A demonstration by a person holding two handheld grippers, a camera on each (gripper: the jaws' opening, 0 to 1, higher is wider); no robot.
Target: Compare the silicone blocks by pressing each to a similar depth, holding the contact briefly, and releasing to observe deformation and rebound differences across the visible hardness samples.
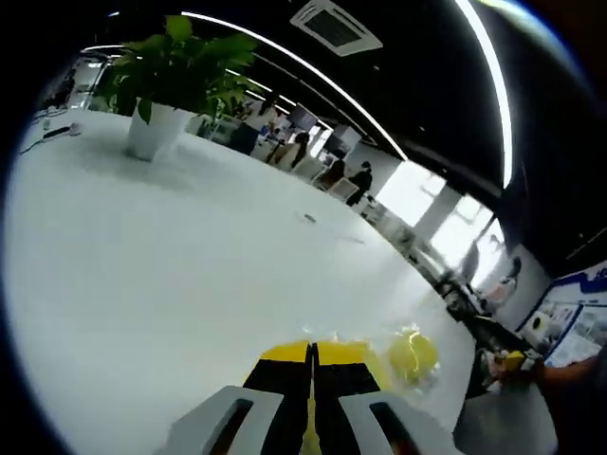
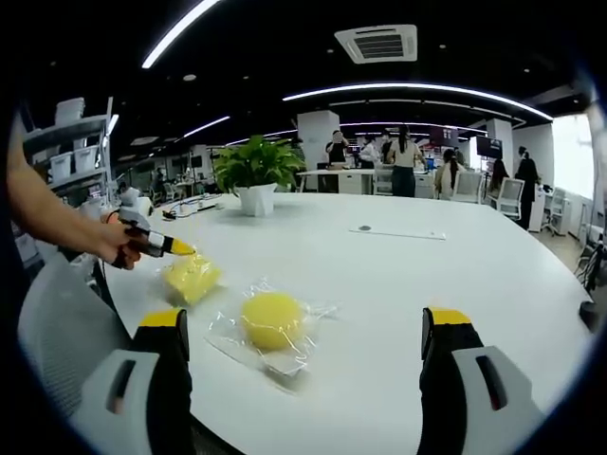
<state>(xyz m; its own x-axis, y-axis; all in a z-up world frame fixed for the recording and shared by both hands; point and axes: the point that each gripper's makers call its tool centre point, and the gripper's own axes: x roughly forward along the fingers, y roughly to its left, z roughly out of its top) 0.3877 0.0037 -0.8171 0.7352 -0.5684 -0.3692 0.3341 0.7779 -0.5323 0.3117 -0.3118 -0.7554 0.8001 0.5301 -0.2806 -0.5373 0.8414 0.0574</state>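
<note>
The left tool [image 2: 180, 248], jaws closed together, is pressed against a yellow block [image 2: 193, 278] at left of the right gripper view. The right tool [image 2: 305, 336] is held wide open and empty before a round sample [image 2: 272, 319] on its plastic wrap [image 2: 285, 358], judged not yet pressed, on the white surface [image 2: 398, 275].

Bright ceiling strips [image 2: 417, 90], fisheye-bent edges, left view perhaps slightly blurred

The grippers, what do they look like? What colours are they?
Each gripper has two black jaws with yellow tips on pale grey, slotted bodies: the right gripper and the left gripper. The left gripper's yellow tip and black jaw also show in the right gripper view.
</note>
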